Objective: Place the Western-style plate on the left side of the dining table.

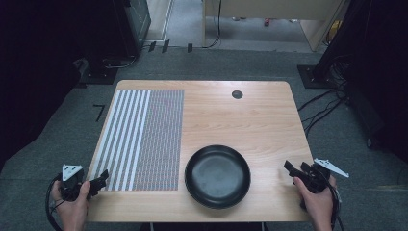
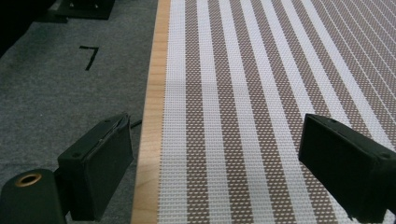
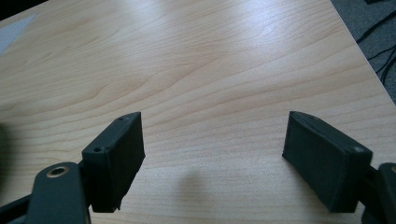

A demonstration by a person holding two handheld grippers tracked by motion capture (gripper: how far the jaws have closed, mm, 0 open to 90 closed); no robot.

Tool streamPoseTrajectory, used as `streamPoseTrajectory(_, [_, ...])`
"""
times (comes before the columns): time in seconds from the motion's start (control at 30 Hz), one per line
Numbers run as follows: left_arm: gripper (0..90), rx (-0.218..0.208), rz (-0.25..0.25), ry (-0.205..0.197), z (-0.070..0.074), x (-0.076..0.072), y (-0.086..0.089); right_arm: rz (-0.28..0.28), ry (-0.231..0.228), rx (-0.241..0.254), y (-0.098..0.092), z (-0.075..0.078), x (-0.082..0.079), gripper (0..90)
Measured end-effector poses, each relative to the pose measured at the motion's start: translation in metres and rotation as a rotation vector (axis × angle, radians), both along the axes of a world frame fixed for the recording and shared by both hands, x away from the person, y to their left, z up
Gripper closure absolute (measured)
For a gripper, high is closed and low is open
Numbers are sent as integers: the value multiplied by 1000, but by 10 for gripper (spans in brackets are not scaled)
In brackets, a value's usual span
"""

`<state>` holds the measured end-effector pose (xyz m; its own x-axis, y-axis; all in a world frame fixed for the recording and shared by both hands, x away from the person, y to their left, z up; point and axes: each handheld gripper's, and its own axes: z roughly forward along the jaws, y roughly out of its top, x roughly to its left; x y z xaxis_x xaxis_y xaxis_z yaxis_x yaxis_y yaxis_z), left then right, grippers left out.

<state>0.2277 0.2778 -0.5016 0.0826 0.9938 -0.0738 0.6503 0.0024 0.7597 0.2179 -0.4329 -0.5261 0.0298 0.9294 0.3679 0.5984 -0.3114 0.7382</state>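
A black round pan sits on the wooden table near its front edge, empty. Left of it lies a woven placemat, white-striped on its left half and finely patterned on its right. My left gripper is held by a hand at the table's front left corner, open, over the placemat's striped edge, nothing between its jaws. My right gripper is at the front right, right of the pan, open over bare wood.
A small dark round cap is set into the table near its far edge. Grey carpet surrounds the table. Cables trail on the floor at the right, and dark equipment stands at the back left.
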Motion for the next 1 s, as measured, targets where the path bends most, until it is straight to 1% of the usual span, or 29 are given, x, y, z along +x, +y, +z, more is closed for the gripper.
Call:
streamPoseTrajectory(0.1, [98,0,-6,2,2,1,-5,-7,3,-11,1,0,0,229])
streamPoseTrajectory(0.17, [98,-12,-11,-4,4,1,-9,-19,13,-41,2,1,0,288])
streamPoseTrajectory(0.2, [98,-20,-15,-7,6,1,-12,-24,17,-58,4,1,0,293])
streamPoseTrajectory(0.23, [98,-31,-26,-11,8,1,-17,-15,19,-74,5,2,-1,290])
streamPoseTrajectory(0.27, [98,-31,-26,-11,8,1,-17,-15,19,-74,5,2,-1,290])
streamPoseTrajectory(0.3, [98,-41,-30,-16,11,2,-21,8,24,-103,8,2,-1,283])
streamPoseTrajectory(0.4, [98,-46,-51,-25,16,3,-32,29,47,-108,12,6,-1,277])
streamPoseTrajectory(0.47, [98,-48,-69,-28,19,5,-40,28,48,-109,14,11,0,275])
streamPoseTrajectory(0.5, [99,-43,-83,-28,21,6,-47,19,40,-115,15,18,1,275])
streamPoseTrajectory(0.6, [98,-40,-99,-31,26,10,-57,-2,31,-135,18,28,3,279])
streamPoseTrajectory(0.67, [99,-42,-104,-42,30,12,-63,-1,29,-133,22,35,5,279])
streamPoseTrajectory(0.7, [98,-37,-105,-53,33,13,-66,3,32,-140,24,38,6,279])
streamPoseTrajectory(0.77, [98,-4,-107,-76,38,15,-74,0,28,-175,28,45,9,275])
streamPoseTrajectory(0.8, [98,0,-117,-83,41,16,-78,-7,16,-196,30,49,10,275])
streamPoseTrajectory(0.83, [98,-7,-124,-90,44,17,-82,-15,10,-207,32,52,11,275])
streamPoseTrajectory(0.93, [98,-4,-138,-103,51,22,-94,-38,0,-206,35,61,14,281])
streamPoseTrajectory(1.0, [99,-18,-149,-113,55,26,-101,-45,-10,-196,37,66,16,286])
